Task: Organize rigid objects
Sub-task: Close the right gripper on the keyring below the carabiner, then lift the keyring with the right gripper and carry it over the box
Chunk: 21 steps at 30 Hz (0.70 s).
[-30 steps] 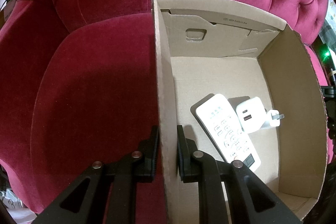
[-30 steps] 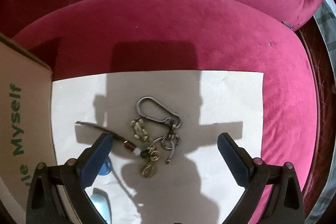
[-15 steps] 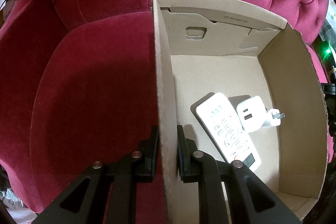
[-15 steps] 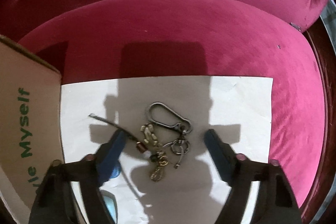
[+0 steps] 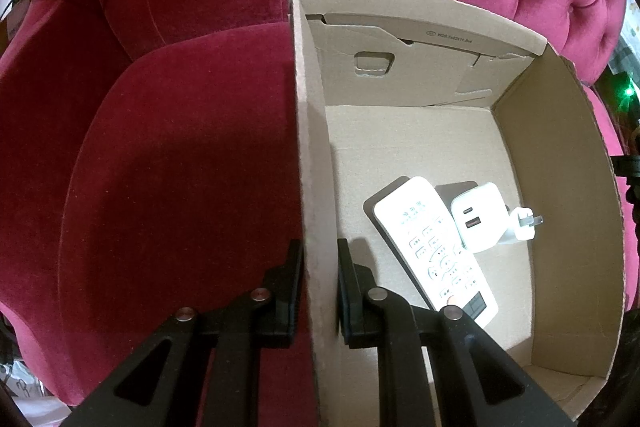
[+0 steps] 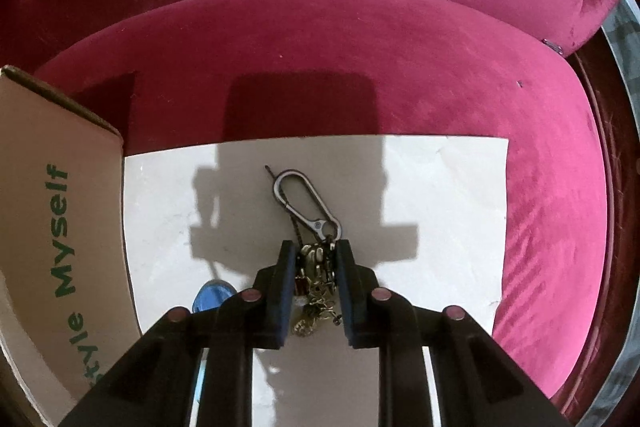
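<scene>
Our right hand-held gripper point(image 6: 314, 287) is clamped on the charm cluster of the keychain point(image 6: 308, 203), its carabiner hanging free over the white sheet point(image 6: 440, 207) on the red sofa point(image 6: 360, 47). We should lift straight and slowly so the loose ring does not swing or slip. Our left hand-held gripper point(image 5: 318, 291) pinches the near wall of the cardboard box point(image 5: 560, 187), steadying it. Inside lie the remote point(image 5: 434, 247) and charger point(image 5: 480, 217), touching; we aim for the bare floor beside them.

Left of the right gripper point(image 6: 316, 259), the tall brown cardboard box point(image 6: 60, 195) blocks passage; its right side lies open over white paper sheet point(image 6: 440, 195).
</scene>
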{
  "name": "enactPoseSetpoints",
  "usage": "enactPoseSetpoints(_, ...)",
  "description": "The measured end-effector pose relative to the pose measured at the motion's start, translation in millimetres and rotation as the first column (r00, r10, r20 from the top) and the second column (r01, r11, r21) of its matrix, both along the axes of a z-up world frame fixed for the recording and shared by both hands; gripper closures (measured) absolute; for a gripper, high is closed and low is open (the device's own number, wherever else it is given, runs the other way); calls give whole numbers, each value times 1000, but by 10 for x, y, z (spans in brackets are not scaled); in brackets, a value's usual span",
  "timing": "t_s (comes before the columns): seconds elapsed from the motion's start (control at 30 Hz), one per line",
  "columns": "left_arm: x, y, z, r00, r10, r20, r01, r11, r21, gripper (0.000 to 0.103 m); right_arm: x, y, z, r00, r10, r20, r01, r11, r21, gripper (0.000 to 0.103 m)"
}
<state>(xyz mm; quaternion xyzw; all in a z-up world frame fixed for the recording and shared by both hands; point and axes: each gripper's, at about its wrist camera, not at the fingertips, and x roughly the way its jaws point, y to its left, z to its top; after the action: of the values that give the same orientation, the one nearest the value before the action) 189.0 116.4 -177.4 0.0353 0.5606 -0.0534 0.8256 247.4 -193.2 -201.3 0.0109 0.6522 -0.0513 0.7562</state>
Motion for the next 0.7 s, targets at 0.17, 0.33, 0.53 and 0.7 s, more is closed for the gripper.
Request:
enactPoseSetpoints(0.17,4,1,-6,1000,0,0,0,1000,1,86,54,-24,80,1000,-12,4,12,1000,19,83)
enactPoseSetpoints(0.33,1,8,-5,1000,2,0,-2,1000,-1,86,49,-31,122,1000,-4,24,3,1000,25,83)
enactPoseSetpoints(0.53,0,-2,-6,1000,1,1,-1,1000,4,86,-22,1,338,998,-5,59,4,1000,17,83)
enactPoseSetpoints(0.7,-7,-19,-1,1000,1,2,-1,1000,6,86,-92,64,505,997,7,80,-7,1000,4,83)
